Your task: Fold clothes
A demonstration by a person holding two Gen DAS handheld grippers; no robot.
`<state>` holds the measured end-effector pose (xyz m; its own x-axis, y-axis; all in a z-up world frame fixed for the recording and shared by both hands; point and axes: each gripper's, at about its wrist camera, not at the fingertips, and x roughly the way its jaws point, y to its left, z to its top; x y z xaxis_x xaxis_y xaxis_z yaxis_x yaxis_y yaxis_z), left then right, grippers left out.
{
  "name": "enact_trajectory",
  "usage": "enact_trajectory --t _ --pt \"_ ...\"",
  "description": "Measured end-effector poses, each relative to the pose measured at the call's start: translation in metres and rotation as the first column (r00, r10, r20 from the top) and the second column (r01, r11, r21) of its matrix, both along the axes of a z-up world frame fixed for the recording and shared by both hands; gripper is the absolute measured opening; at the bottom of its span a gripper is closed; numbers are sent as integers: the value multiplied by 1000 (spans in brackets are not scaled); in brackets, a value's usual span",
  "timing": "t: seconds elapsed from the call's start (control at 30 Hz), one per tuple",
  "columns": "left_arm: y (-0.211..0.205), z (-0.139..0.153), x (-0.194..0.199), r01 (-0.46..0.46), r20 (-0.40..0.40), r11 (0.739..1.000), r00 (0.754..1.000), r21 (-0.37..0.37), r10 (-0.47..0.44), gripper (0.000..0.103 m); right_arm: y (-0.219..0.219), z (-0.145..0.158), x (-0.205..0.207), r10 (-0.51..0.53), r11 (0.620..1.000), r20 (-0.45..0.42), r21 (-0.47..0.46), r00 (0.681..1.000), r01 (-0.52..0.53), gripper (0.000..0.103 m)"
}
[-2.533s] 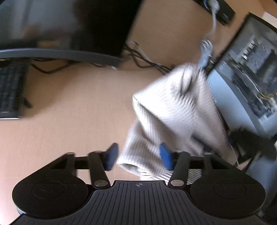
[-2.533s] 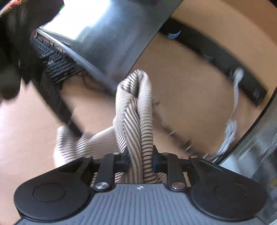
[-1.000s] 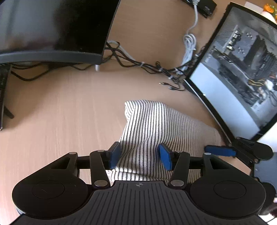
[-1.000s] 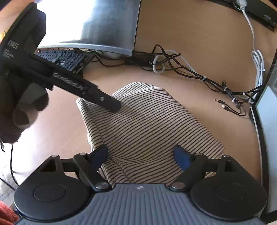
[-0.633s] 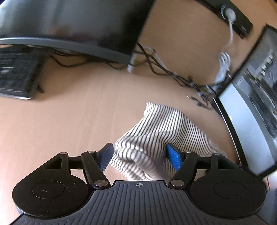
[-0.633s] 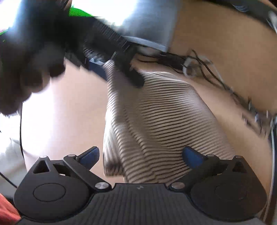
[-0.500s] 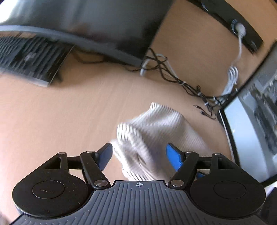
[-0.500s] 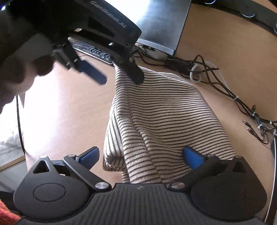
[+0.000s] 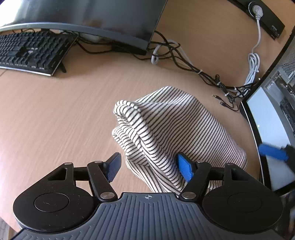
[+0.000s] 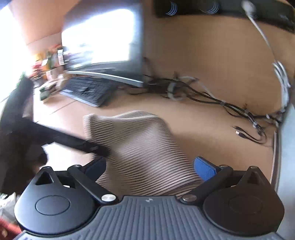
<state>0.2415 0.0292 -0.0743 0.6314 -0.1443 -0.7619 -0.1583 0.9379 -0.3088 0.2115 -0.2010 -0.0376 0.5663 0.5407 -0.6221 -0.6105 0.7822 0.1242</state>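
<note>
Your left tongs (image 9: 148, 169) stand with their blue pads wide apart around the near edge of a striped knit top (image 9: 177, 125), which lies bundled in several soft layers on the wooden bench (image 9: 55, 114), just beside a glass-sided computer case (image 9: 272, 118). The right-hand pad touches the cloth while the left-hand one is clear of it, so nothing is clamped there; the cloth seems to rest under its own weight.

Your right tongs (image 10: 149, 169) are likewise spread wide, straddling the opposite edge of the same top (image 10: 140, 144). That view is blurred, so you cannot read the fine lie of the fabric from it, but no fold is pinched between the pads. One finger of your left tongs reaches in from the side and appears to press the rolled edge, likely to keep the layers from springing open.

The top reads as a rough, thick bundle rather than a flat, squared fold: its rolled edge bulges and the layers sit unevenly. That fits either a bundle just laid down for tidying or one about to be lifted. A keyboard (image 9: 31, 51), a curved monitor (image 9: 88, 16) and tangled cables (image 9: 184, 59) crowd the far side, which leaves you this open patch.
</note>
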Motion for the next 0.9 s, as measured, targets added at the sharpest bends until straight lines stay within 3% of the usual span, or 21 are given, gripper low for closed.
enact_trajectory --t 0.1,0.13,0.2,0.3,0.47,0.6,0.7,0.73,0.8,0.9 --pt "3 0 1 0 -4 1000 1000 -15 0 74 5 -23 21 -43 999 -78 4 996 43 73" --pt "5 0 2 2 -5 1000 1000 -16 -2 74 7 -32 28 -51 999 -98 3 994 52 73" --pt "8 1 3 5 -4 1000 1000 -11 -5 75 16 -47 43 -48 999 -109 -2 993 48 73" --pt "16 3 5 -19 5 1000 1000 25 19 74 26 -48 26 6 1000 -107 -13 994 -7 73" --pt "37 6 2 -69 -4 998 998 7 69 73 40 -51 9 77 997 -107 -19 991 -80 77" --pt "39 15 -9 -63 -1 996 998 -70 63 74 41 -51 8 120 992 -121 -14 985 -123 77" --pt "34 11 -12 -57 -16 994 998 -96 56 77 36 -45 23 105 994 -142 38 984 -101 77" --pt "32 8 -13 -55 -25 995 998 -85 53 72 34 -42 30 96 994 -150 60 984 -88 77" --pt "28 1 -14 -50 -44 997 998 -58 47 73 29 -36 43 79 993 -169 103 983 -62 78" --pt "29 -4 -19 -55 -40 997 998 -58 53 73 22 -27 62 55 986 -197 167 979 -21 90"
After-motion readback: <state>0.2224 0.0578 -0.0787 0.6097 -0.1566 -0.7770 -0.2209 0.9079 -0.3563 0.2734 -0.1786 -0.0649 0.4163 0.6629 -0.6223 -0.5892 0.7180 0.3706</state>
